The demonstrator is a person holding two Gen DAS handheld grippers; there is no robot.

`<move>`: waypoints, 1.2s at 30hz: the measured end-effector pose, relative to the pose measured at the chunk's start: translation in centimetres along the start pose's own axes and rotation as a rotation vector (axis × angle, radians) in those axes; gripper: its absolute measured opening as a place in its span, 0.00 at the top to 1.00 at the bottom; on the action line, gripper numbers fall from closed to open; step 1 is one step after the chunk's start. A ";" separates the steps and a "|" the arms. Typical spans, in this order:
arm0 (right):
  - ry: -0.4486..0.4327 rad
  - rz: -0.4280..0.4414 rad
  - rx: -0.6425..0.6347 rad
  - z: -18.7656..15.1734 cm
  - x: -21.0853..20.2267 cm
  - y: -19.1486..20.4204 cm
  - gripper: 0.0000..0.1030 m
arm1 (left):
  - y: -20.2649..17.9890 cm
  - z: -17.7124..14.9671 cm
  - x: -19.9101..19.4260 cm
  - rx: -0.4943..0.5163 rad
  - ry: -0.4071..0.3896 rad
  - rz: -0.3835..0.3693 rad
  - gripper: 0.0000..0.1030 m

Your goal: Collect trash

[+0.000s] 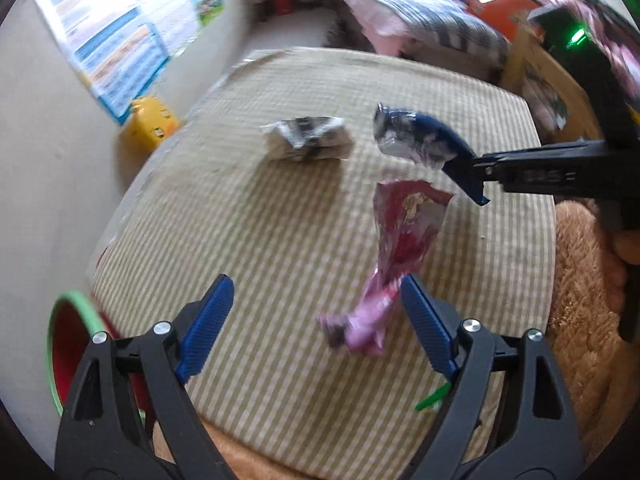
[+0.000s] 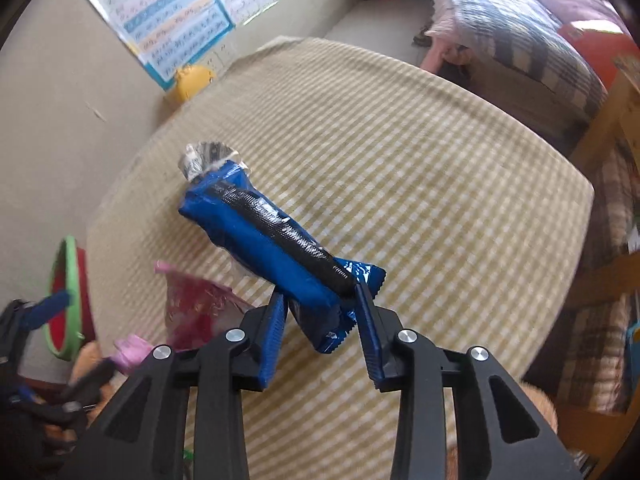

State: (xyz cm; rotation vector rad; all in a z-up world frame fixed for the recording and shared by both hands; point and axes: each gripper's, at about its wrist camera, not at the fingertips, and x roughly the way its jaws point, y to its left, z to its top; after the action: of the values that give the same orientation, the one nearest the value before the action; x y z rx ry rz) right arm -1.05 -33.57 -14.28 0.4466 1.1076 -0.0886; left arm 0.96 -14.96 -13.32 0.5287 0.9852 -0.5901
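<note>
Right hand-held gripper [image 2: 320, 320] pinching blue wrapper [image 2: 272, 248] above checked bench [image 2: 440, 184]; left hand-held gripper [image 1: 316, 320] spread, pink wrapper [image 1: 396, 248] between its fingers, unclamped; silver wrapper [image 1: 308, 138] lying farther back.

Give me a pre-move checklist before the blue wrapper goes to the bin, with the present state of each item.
1. Right gripper jaws shut on the blue wrapper: ok, pinched at its near end.
2. Blue wrapper clear of the checked cloth: ok, the left wrist view shows it lifted.
3. Left gripper jaws open: ok, wide apart.
4. Red and pink wrapper gripped: not ok, it lies between the open jaws, unpinched.
5. Silver wrapper collected: not ok, it lies on the cloth.
6. Green-rimmed bin reachable: cannot tell, only its rim shows beside the table.
</note>
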 end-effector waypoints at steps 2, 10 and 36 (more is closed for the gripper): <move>-0.001 0.002 0.006 -0.6 -0.6 -0.2 0.71 | -0.8 0.6 0.9 0.031 0.019 -0.021 0.19; 0.001 0.023 0.061 -2.0 -1.2 -1.8 0.68 | -3.6 0.7 5.1 0.111 0.155 -0.083 0.19; -0.013 -0.084 -0.110 1.7 3.9 1.8 0.30 | 7.9 0.4 -9.7 -0.412 -0.240 0.155 0.73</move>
State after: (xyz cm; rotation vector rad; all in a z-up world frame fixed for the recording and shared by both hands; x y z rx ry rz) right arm 2.71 -32.00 -16.49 0.3008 1.1129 -0.1034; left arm 2.43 -7.35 -3.46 0.1598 0.7995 -0.2901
